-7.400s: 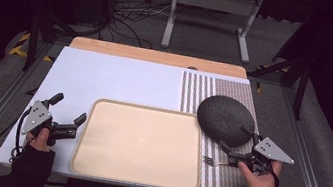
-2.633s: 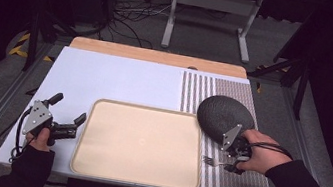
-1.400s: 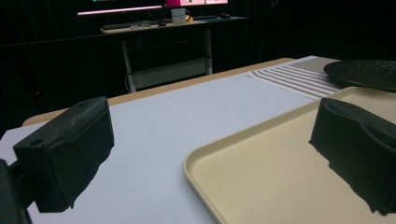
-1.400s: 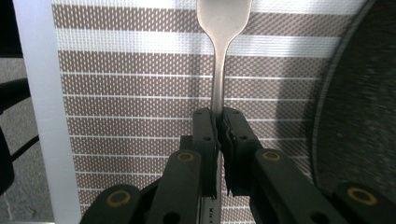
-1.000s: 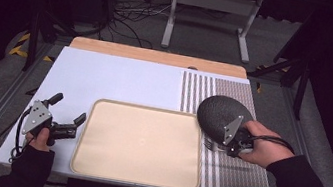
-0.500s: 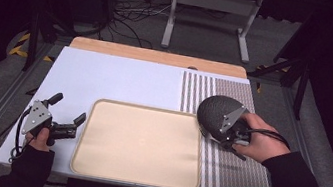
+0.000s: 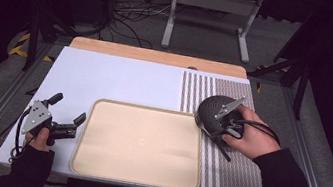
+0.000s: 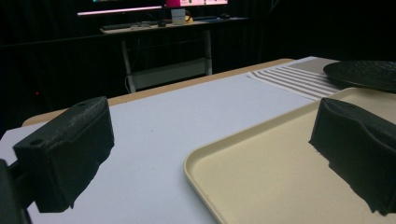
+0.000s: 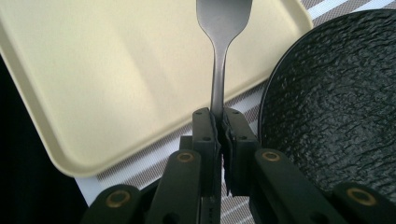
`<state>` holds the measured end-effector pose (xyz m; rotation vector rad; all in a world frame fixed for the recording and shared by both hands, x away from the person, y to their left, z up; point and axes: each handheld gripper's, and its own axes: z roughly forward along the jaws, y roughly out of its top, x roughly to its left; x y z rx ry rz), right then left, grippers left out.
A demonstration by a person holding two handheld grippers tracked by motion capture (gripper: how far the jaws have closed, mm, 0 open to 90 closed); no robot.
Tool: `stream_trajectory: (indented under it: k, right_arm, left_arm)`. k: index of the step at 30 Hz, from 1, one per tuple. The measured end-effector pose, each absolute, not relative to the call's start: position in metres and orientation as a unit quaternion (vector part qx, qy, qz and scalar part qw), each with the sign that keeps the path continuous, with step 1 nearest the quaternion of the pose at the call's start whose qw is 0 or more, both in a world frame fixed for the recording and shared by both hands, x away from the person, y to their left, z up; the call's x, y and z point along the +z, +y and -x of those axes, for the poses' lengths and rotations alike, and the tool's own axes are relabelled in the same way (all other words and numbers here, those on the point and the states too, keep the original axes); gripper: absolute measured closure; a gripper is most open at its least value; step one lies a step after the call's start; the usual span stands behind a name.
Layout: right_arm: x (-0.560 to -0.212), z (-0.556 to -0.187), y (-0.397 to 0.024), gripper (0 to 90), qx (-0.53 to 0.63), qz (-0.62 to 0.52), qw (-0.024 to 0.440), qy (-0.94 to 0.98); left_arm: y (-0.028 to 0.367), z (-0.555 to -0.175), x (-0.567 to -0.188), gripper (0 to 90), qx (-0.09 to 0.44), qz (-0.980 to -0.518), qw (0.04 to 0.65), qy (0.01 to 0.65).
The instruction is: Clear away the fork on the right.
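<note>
Now mid-carry: my right gripper [image 9: 218, 122] clamps thin metal fork [image 9: 221, 28], lifted beside dark textured round plate [image 9: 336, 107]. Next: lower fork onto cream rectangular plastic tray [image 7: 141, 142] at nine o'clock. Left gripper [image 7: 68, 117] idle, jaws wide.

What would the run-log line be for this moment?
right gripper: shut on fork handle | fork: lifted beside black plate | left gripper: open, idle at tray edge
</note>
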<state>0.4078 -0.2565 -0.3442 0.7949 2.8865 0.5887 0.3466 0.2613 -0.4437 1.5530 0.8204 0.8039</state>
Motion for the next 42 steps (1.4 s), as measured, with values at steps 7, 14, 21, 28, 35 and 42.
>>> stream_trajectory:
  k: [7, 14, 21, 28, 35, 42]
  right_arm:
    - [-0.344, -0.409, -0.245, 84.8, 0.214, -0.307, 0.013, 0.927]
    - [-0.344, -0.411, -0.233, 84.7, 0.218, -0.342, -0.015, 0.914]
    - [-0.346, -0.414, -0.223, 84.7, 0.218, -0.363, -0.031, 0.905]
    - [-0.348, -0.416, -0.214, 84.7, 0.214, -0.385, -0.05, 0.896]
    - [-0.354, -0.419, -0.203, 84.6, 0.208, -0.398, -0.07, 0.891]
    - [-0.357, -0.421, -0.193, 84.6, 0.204, -0.405, -0.075, 0.888]
  left_arm:
    - [0.261, -0.347, -0.444, 0.2, 0.343, -0.662, 0.568, 0.349]
    - [0.262, -0.347, -0.444, 0.2, 0.343, -0.663, 0.568, 0.349]
    - [0.262, -0.347, -0.444, 0.2, 0.342, -0.662, 0.568, 0.349]
    - [0.262, -0.347, -0.444, 0.2, 0.342, -0.662, 0.568, 0.349]
    - [0.262, -0.347, -0.444, 0.2, 0.341, -0.662, 0.569, 0.349]
    - [0.262, -0.347, -0.444, 0.2, 0.341, -0.662, 0.569, 0.35]
